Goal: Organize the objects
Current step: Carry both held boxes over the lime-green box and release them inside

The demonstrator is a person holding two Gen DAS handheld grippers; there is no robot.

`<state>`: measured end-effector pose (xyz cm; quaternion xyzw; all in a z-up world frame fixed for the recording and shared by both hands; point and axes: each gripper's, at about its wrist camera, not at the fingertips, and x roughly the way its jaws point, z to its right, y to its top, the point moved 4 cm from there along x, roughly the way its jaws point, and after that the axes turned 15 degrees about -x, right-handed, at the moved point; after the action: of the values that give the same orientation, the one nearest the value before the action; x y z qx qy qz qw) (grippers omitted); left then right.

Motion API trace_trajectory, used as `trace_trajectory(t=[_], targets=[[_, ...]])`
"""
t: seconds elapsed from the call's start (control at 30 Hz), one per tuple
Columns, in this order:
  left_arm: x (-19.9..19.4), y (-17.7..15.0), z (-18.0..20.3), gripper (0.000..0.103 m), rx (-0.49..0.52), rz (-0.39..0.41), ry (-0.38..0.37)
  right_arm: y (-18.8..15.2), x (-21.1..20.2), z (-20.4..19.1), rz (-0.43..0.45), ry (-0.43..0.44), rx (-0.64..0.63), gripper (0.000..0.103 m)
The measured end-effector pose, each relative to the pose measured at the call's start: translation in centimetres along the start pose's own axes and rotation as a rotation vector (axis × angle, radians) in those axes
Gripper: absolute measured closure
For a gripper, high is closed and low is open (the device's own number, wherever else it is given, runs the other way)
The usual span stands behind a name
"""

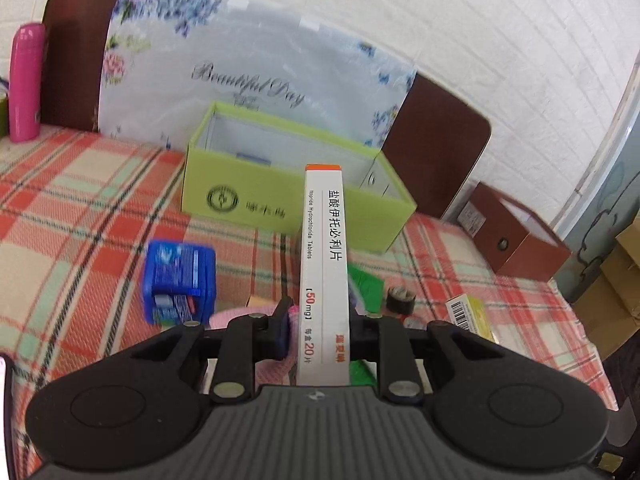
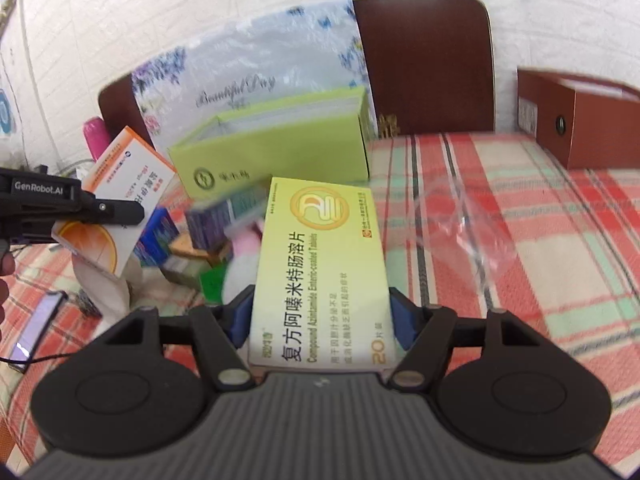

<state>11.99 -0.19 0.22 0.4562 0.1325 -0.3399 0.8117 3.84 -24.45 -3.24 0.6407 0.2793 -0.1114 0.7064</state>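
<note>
Carrying goods toward the green box (image 1: 280,196) looks like the step in hand: each gripper holds a medicine carton above the plaid cloth (image 1: 80,208), short of that open box. The left gripper (image 1: 320,334) is clenched on a white and orange tablet box (image 1: 323,272), held edge-up so its narrow printed side faces the camera and its far end overlaps the green box's near wall. The right gripper (image 2: 322,312) grasps a yellow tablet carton (image 2: 320,272) by its long sides, flat face up, in front of the green box and a little to its right.

My judgement is that the next move calls for bringing one carton over the green box's open top, lowering it inside, then loosening the grip; the two tools should go in turn so they do not collide.

Before the green box lies a blurred heap: a blue packet (image 1: 178,280), something pink, a green piece, a small dark cylinder (image 1: 400,300). Little can be read there. Inside the green box only a bluish item shows; the rest is hidden by its walls. A brown box (image 1: 516,240) stands to its right, partly cut off in the right wrist view.
</note>
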Motion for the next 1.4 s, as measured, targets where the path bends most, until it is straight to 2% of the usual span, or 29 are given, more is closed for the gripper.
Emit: trace_trajectory(t=[0.27,0.53,0.7,0.8,0.83,0.9,1.0,1.13,1.17,1.3,1.4], targets=[[0.0,4.9,1.7,0.079,0.013,0.063,-0.041,6.8,0.9,0.2,0.120,-0.003,-0.090,0.036],[4.2,10.1,0.9,0.079,-0.091,0.033,-0.081,10.8,6.1,1.5,0.121,-0.009,-0.098,0.036],[5.9,11.4,0.4,0.079,-0.101,0.023,-0.079,11.0,8.1,2.1,0.109,-0.006,-0.079,0.036],[7.0,10.9,-0.4,0.078,-0.121,0.007,-0.063,10.4,9.0,2.2,0.082,0.003,-0.070,0.036],[7.5,10.5,-0.9,0.075,-0.133,-0.004,-0.053,10.1,9.2,2.2,0.073,0.006,-0.072,0.036],[8.5,9.6,-1.7,0.058,-0.140,-0.027,-0.025,9.5,9.7,2.3,0.051,0.006,-0.071,0.036],[9.7,8.9,-2.5,0.056,-0.112,-0.042,0.033,9.0,10.1,2.4,0.036,0.008,-0.060,0.036],[10.1,8.6,-2.3,0.057,-0.086,-0.072,0.060,8.8,10.0,2.3,0.042,0.009,-0.064,0.036],[9.7,8.7,-2.1,0.056,-0.078,-0.062,0.064,8.8,10.0,2.3,0.042,0.007,-0.066,0.036],[7.4,9.2,-1.1,0.038,-0.024,0.048,0.059,8.7,9.7,2.6,0.043,0.001,-0.061,0.036],[7.1,9.1,-1.0,0.038,0.020,0.045,0.104,8.6,9.4,2.6,0.051,0.008,-0.054,0.036]])
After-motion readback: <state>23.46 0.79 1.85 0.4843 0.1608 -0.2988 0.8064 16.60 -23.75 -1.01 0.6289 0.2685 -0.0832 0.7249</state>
